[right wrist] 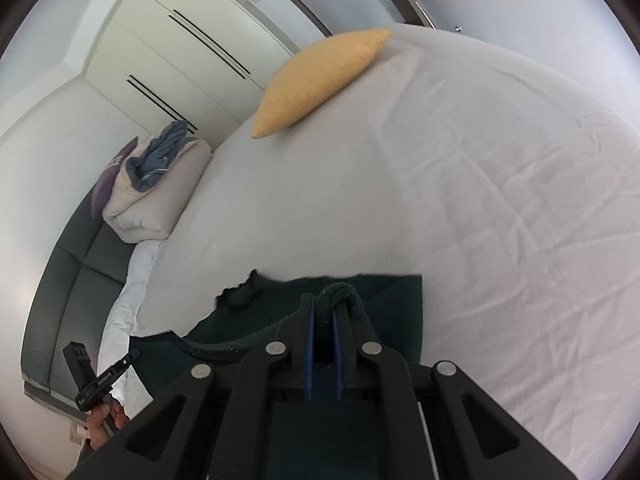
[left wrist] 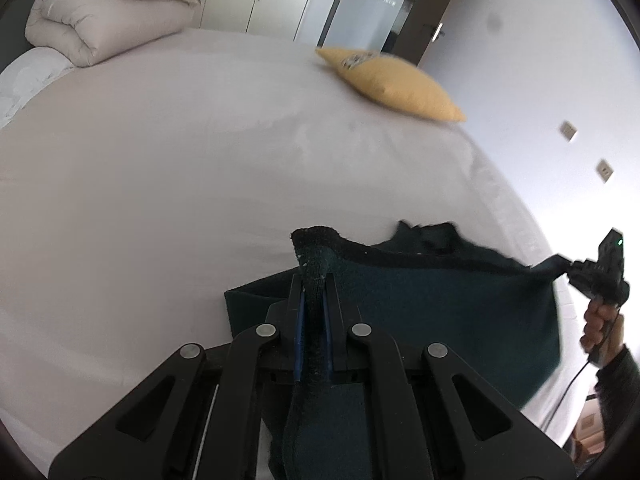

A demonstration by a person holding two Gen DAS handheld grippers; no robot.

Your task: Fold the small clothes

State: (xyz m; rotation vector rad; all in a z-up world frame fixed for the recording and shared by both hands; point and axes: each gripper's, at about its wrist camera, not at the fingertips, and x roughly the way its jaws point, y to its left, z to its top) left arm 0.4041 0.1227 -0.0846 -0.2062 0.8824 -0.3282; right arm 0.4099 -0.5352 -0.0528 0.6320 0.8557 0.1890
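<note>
Garment (left wrist: pixel 440 304) edge pinched both grippers; lower part cut off.

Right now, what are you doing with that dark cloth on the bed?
A person holds a gripper in each hand and is folding a small dark green garment over the bed. The left gripper is shut on one corner of its edge, and the right gripper is shut on the other, so the edge is stretched between them and lifted. The rest of the garment lies on the sheet. A yellow pillow and a rolled duvet sit farther back, not touched.
</note>
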